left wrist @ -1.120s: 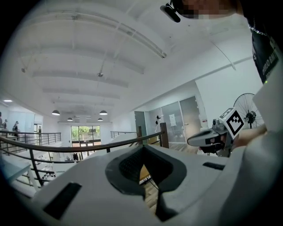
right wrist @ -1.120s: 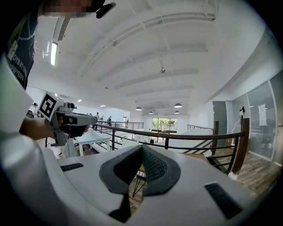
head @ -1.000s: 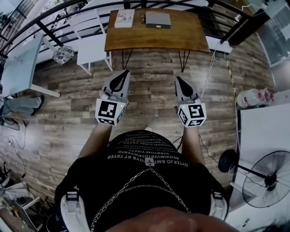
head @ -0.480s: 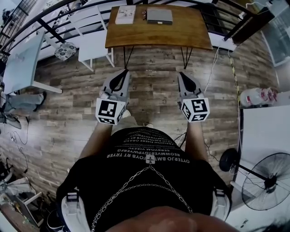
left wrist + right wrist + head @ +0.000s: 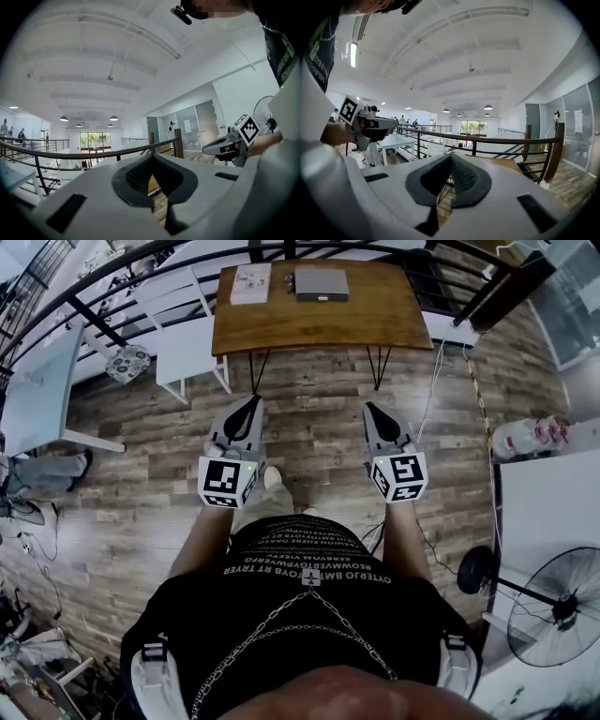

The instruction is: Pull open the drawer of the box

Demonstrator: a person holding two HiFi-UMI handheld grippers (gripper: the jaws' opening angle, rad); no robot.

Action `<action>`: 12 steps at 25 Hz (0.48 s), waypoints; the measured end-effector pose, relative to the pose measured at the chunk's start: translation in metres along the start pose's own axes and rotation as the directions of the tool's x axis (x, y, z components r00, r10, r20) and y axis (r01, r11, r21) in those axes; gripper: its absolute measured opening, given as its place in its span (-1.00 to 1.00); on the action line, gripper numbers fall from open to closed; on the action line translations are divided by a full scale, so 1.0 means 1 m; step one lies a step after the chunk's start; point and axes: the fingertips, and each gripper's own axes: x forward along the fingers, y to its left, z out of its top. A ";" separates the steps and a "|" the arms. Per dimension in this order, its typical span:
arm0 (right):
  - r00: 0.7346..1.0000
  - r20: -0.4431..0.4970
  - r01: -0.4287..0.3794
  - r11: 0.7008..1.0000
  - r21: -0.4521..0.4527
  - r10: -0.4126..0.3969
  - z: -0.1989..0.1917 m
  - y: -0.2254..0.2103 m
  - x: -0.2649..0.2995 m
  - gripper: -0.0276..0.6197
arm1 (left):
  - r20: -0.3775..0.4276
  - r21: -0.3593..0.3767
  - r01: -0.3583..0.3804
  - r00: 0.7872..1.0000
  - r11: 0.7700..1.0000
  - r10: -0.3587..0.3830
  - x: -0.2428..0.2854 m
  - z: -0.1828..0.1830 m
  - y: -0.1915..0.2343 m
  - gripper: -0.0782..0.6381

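A flat grey box (image 5: 322, 283) lies on the far part of a wooden table (image 5: 309, 322), with a flat white box (image 5: 250, 283) to its left. No drawer can be made out from here. My left gripper (image 5: 251, 401) and right gripper (image 5: 368, 407) are held side by side over the plank floor, well short of the table. Both point level toward it. In the left gripper view the jaws (image 5: 151, 157) meet at their tips with nothing between them. The right gripper's jaws (image 5: 450, 157) are likewise shut and empty.
A white chair (image 5: 187, 343) stands left of the table, and a white table (image 5: 42, 381) lies further left. A black railing (image 5: 112, 277) runs behind them. A standing fan (image 5: 553, 606) and a white counter (image 5: 548, 507) are at the right. A cable (image 5: 433, 381) trails over the floor.
Both grippers have dropped slightly in the head view and stayed shut. The table has shifted a little to the left in the picture, and a shoe now shows below the left gripper.
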 end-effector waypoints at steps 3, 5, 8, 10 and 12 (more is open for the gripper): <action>1.000 -0.011 0.008 1.000 -0.008 -0.008 0.000 -0.001 0.009 -0.92 | -0.006 -0.010 0.000 1.000 1.000 0.000 0.008 -0.004 0.012 -0.77; 1.000 -0.012 0.013 1.000 -0.009 -0.013 0.000 0.000 0.014 -0.92 | -0.012 -0.015 0.001 1.000 1.000 -0.001 0.013 -0.007 0.017 -0.77; 1.000 -0.018 0.011 1.000 -0.008 -0.011 0.000 0.003 0.023 -0.92 | -0.015 -0.017 0.015 1.000 1.000 -0.015 0.022 -0.008 0.021 -0.77; 1.000 -0.024 0.011 1.000 -0.004 -0.011 -0.001 0.002 0.032 -0.92 | -0.015 -0.017 0.029 0.999 0.999 -0.030 0.028 -0.008 0.023 -0.77; 1.000 -0.027 0.015 1.000 -0.001 -0.015 -0.001 0.001 0.039 -0.92 | -0.018 -0.015 0.042 0.999 0.999 -0.042 0.034 -0.010 0.027 -0.77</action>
